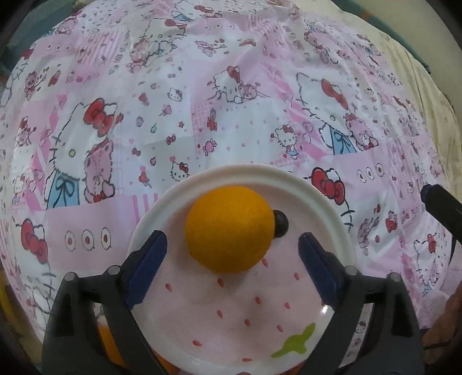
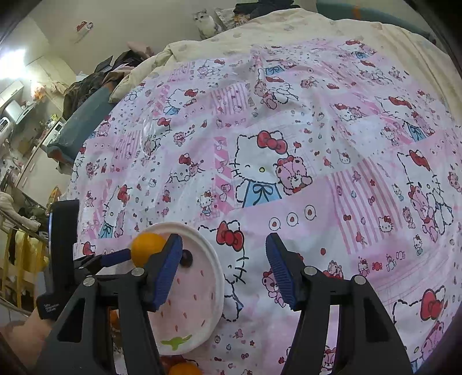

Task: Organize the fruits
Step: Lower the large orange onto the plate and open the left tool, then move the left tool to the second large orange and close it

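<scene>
An orange (image 1: 229,229) sits on a white and pink strawberry-print plate (image 1: 288,303), with a small dark grape (image 1: 280,222) touching its right side. My left gripper (image 1: 232,259) is open just above the plate, its blue pads either side of the orange's near half, not touching it. In the right wrist view the same plate (image 2: 199,303), orange (image 2: 145,248) and grape (image 2: 187,257) lie at lower left. My right gripper (image 2: 223,269) is open and empty over the cloth, right of the plate. More orange fruit (image 2: 184,368) shows below the plate.
A pink Hello Kitty cloth (image 2: 288,144) covers the bed. A cream quilt (image 2: 288,28) and a cat (image 2: 206,21) are at the far end. Cluttered furniture (image 2: 26,129) stands at the left. Part of another orange (image 1: 111,346) peeks under the plate's left edge.
</scene>
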`<state>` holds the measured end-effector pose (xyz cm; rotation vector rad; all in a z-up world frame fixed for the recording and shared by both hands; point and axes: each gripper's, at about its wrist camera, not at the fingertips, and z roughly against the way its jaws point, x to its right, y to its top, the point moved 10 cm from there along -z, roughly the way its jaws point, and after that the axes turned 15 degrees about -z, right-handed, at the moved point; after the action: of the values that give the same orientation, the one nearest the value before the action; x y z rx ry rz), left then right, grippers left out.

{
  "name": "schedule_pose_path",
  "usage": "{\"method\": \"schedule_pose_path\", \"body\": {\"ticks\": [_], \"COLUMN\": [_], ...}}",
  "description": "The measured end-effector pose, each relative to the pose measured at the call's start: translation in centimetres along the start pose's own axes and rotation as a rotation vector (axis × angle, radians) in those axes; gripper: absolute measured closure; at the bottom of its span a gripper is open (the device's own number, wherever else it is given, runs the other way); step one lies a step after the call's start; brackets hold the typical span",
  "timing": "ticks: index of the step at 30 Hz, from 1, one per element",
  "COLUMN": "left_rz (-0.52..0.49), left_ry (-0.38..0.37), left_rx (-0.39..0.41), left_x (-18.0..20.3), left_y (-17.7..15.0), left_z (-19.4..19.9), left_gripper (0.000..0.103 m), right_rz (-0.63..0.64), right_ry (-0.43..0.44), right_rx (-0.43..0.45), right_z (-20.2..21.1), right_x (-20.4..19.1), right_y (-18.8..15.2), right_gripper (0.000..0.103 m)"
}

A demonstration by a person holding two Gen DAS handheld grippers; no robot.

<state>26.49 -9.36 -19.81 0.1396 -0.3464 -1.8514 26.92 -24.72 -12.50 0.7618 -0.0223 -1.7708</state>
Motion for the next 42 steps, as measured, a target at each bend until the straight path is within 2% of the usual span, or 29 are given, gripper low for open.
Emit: {"method": "schedule_pose_path", "body": {"ticks": [6, 10, 18, 28, 35, 39, 42], "left_rz": [0.033, 0.044, 0.035, 0.126, 0.082, 0.088, 0.087], "left_ry": [0.007, 0.050, 0.073, 0.071, 0.146, 0.139, 0.171], "left_rx": [0.073, 0.115, 0.181, 0.251, 0.219, 0.212, 0.210], "left_x": [-0.9, -1.4, -1.7, -3.5, -4.0, -4.2, -4.7], "left_y": [-0.5, -0.8, -2.4, -6.5, -10.1, -11.8, -12.8], "left_z": [3.2, 5.2, 9.3, 13.1, 14.2, 14.4, 14.5], "left_gripper": [0.013, 0.013, 0.013, 0.013, 0.013, 0.013, 0.013], "right_rz": [0.023, 0.025, 0.025, 0.044, 0.043, 0.025, 0.007], "right_ry": [-0.003, -0.001, 0.010, 0.005, 0.027, 0.042, 0.042], "right_rx": [0.009, 0.022, 0.018, -0.003, -0.028, -0.042, -0.062], "right_z": [0.7, 1.8, 3.9, 5.7, 6.7, 7.1, 6.9], "right_x": [-0.6, -0.7, -0.7, -0.5, -0.9, -1.1, -1.1], "right_y": [-0.1, -0.7, -3.2, -7.3, -10.5, -12.2, -13.4], "right_gripper": [0.040, 0.029, 0.028, 0.028, 0.028, 0.028, 0.028]}}
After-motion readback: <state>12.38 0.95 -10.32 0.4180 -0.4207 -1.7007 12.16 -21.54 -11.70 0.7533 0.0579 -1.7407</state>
